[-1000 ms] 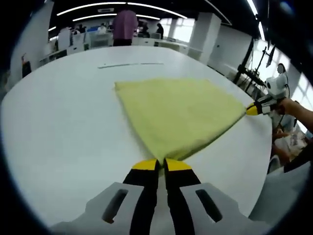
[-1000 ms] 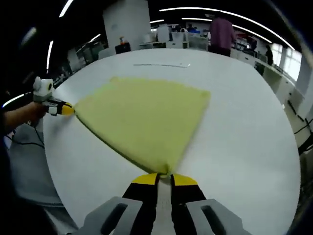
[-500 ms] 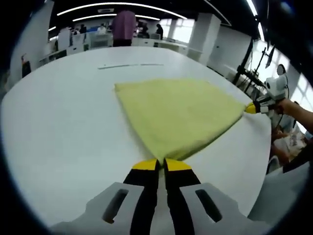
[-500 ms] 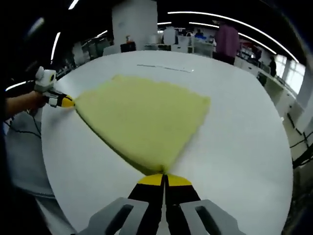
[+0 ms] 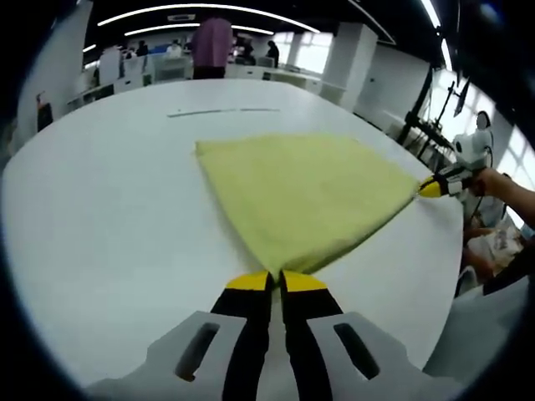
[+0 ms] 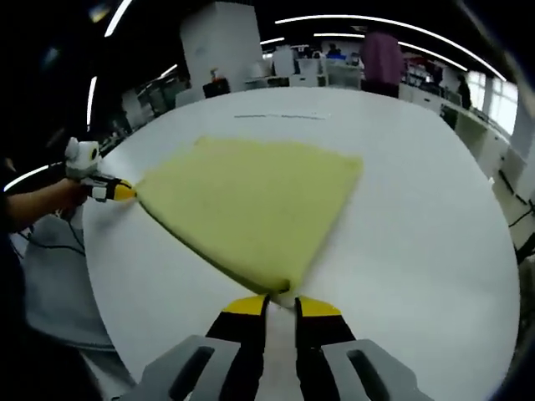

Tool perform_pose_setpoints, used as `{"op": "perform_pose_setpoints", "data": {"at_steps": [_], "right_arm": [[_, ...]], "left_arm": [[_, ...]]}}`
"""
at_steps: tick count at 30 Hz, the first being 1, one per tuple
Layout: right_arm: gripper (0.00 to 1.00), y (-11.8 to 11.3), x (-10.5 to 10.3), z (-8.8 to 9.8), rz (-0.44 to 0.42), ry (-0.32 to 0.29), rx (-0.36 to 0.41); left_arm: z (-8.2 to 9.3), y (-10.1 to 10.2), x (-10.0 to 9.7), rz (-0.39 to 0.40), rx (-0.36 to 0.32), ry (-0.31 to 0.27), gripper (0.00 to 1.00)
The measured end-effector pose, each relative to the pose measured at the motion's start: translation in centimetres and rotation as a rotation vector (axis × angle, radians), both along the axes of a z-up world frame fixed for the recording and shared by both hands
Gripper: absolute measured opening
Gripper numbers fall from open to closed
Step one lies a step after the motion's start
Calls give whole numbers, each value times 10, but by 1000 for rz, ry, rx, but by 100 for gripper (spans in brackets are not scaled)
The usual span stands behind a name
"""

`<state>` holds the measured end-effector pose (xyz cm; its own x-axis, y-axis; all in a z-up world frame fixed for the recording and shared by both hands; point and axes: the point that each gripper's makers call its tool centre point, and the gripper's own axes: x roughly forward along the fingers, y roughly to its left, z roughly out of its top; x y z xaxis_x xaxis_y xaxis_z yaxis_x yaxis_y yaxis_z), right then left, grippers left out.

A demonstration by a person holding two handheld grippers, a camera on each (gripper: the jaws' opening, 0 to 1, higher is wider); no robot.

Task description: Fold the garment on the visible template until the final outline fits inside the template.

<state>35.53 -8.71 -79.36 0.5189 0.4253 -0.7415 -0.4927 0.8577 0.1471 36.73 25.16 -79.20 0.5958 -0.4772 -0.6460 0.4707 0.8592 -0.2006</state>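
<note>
The yellow garment point(image 5: 305, 196) lay flat on the round white worktop point(image 5: 100, 217), towards its near edge, spread between the two grippers. In the left gripper view, the left gripper point(image 5: 277, 282) had its yellow-tipped jaws pressed together on one near corner of the cloth. The right gripper point(image 6: 282, 306) sat at the other near corner; in the right gripper view a narrow gap showed between its jaws and the corner lay just ahead of the tips, so I could not tell whether it had hold of the fabric or had let go. A thin line point(image 5: 221, 110) marked on the worktop ran beyond the far edge of the cloth; it may belong to the template, though the outline was too faint to follow.

The garment looked soft and light, thick like towelling, with a rounded doubled edge along the near side. It should drape and sag when lifted and slide easily on the smooth worktop, so it is probably best taken by pinching both layers at the corners and carrying them over together, low and even
</note>
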Motion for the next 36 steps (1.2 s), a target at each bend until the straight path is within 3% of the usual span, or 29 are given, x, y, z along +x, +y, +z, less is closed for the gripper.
{"op": "perform_pose_setpoints", "data": {"at_steps": [3,12,20,27,36], "right_arm": [[0,0,4,-2,-6,-7,-8],[0,-1,6,-2,6,-18,-23],[0,-8,6,4,71,-56,-80],[0,-11,-7,-3,119,-24,-106],[0,-17,-16,-7,118,-11,-121]], "left_arm": [[0,0,0,-2,1,1,1],[0,-1,-1,-6,0,7,1],[1,-1,-3,-3,-5,4,1],[1,-2,-10,-9,-4,10,0],[-1,-7,-26,-13,-10,15,0]]}}
